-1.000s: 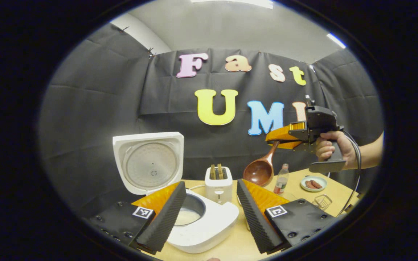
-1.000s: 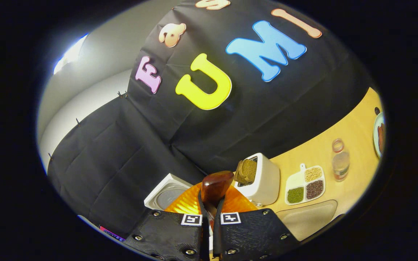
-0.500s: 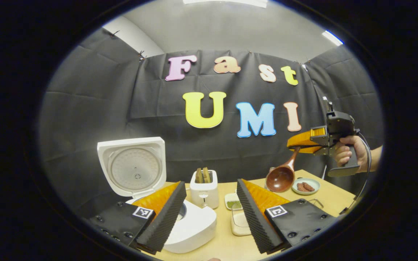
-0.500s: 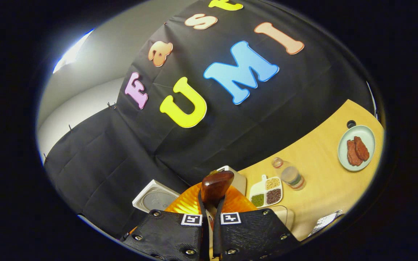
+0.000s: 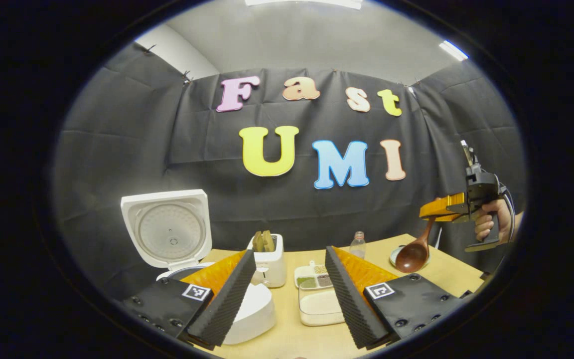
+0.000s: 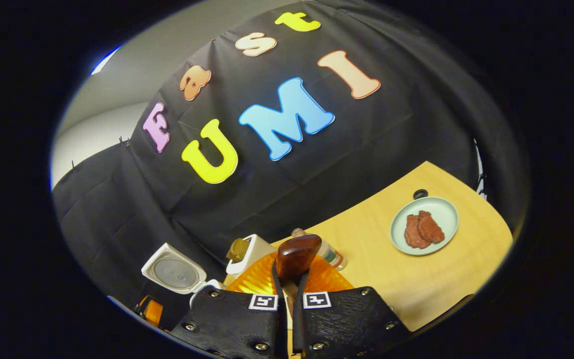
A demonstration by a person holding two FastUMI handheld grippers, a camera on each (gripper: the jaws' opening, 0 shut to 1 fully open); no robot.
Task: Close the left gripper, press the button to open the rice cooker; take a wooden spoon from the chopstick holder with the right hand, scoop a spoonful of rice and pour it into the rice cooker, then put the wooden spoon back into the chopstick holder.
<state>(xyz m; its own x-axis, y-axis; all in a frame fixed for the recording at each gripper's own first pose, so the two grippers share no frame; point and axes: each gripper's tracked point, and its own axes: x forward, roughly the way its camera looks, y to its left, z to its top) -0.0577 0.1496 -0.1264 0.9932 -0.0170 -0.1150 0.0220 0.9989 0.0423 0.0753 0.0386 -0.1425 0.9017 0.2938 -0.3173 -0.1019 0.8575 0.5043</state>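
The white rice cooker stands with its lid up, at the lower left of the left gripper view. My left gripper is open and holds nothing, with the cooker behind its left finger. Over the table's right end, a hand holds my right gripper, shut on the handle of the wooden spoon. The spoon's bowl hangs down near a plate. In the right gripper view, the spoon sticks out past the shut right gripper, and the cooker lid lies far left.
On the wooden table stand a toaster with bread, a divided tray of grains, a white rice container and a bottle. A plate of meat lies at the right end of the table.
The right gripper has carried the spoon to the right and lower, away from the cooker and toward the table's right end. The left gripper has drawn back, so the cooker sits farther left.
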